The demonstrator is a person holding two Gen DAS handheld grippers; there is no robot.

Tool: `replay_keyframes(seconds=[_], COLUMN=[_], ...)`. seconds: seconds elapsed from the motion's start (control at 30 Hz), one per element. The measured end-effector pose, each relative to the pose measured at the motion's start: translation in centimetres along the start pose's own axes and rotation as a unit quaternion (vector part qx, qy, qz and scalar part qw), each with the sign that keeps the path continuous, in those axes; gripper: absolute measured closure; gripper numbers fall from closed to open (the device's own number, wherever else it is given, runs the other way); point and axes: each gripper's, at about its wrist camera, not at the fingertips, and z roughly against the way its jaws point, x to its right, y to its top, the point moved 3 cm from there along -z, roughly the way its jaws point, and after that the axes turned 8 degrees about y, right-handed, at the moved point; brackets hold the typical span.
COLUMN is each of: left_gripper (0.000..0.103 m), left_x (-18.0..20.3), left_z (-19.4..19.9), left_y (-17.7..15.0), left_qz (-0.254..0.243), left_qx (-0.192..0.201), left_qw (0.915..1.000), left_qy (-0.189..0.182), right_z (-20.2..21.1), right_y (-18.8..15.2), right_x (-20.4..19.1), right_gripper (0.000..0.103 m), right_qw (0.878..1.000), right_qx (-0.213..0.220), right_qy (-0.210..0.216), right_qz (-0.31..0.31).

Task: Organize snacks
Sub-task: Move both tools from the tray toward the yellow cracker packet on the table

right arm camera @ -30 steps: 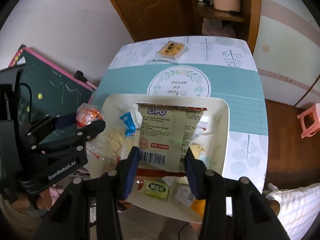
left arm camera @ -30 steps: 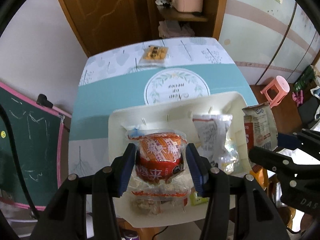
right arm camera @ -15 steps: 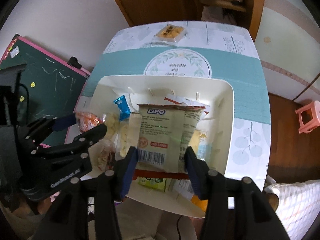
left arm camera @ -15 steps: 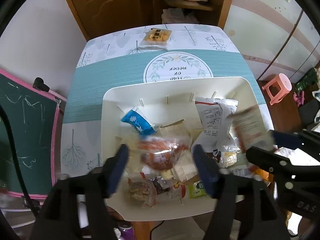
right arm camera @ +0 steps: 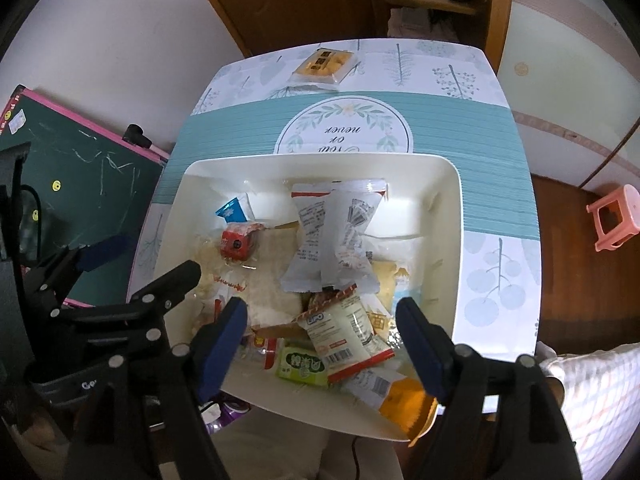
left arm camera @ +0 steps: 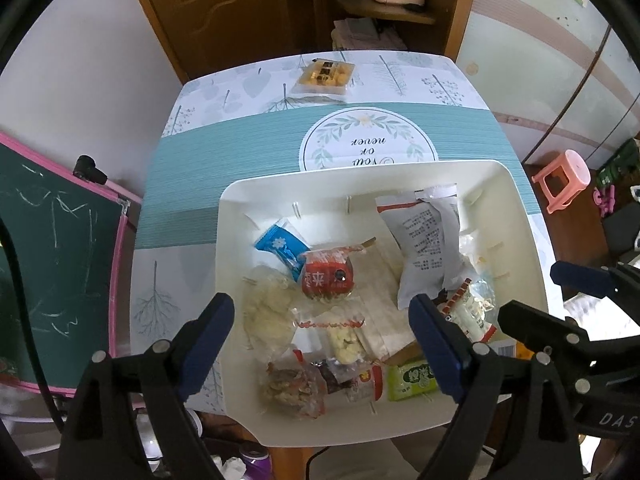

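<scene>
**Both snacks dropped into the bin; one pack still waits at the far end**

Nearest the cameras, the left gripper (left arm camera: 322, 330) and the right gripper (right arm camera: 320, 328) hang over the near rim of the wide cream plastic bin (left arm camera: 236, 216), both pointing steeply down. Their blue-padded jaws are opening and nothing sits between them: a second ago the left one was clamped on the round red-and-orange wrapped snack (left arm camera: 328, 276) and the right one on the cream Lipo biscuit bag with a barcode (right arm camera: 346, 330). Both now lie loose in the bin, the red snack near its middle beside a small blue sachet (left arm camera: 282, 246), the Lipo bag toward the near right side, resting on other packets and just beside a green wrapped sweet (right arm camera: 302, 364).

Further in, a tall white packet printed with small text (left arm camera: 430, 248) lies against the pile, and the far half of the bin floor is mostly bare.

Beyond the bin, on the teal-and-white patterned tablecloth (left arm camera: 224, 152), a clear-wrapped tray of yellow cakes (left arm camera: 325, 74) sits alone near the far edge, well apart from the bin. Judging by that, the double release finishes this pair, and the yellow pack looks like the one snack left to collect.
</scene>
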Motion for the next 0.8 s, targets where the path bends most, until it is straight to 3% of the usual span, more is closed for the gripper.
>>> replay_keyframes(seconds=[0.57, 0.8], left_gripper=[0.014, 0.013], left_x=[-0.5, -2.2], left_z=[-0.2, 0.2], left_y=[0.4, 3.2], left_qz=[-0.005, -0.002], left_qx=[-0.002, 0.018], left_qw=[1.0, 0.9995], left_qy=[0.002, 0.025], right_z=[-0.8, -0.5], right_y=[0.3, 2.5], right_x=[0.1, -0.7], right_gripper=[0.026, 0.026], right_qw=[1.0, 1.0], right_qx=[-0.007, -0.005], right_qy=[-0.007, -0.018], right_qz=[-0.008, 0.011])
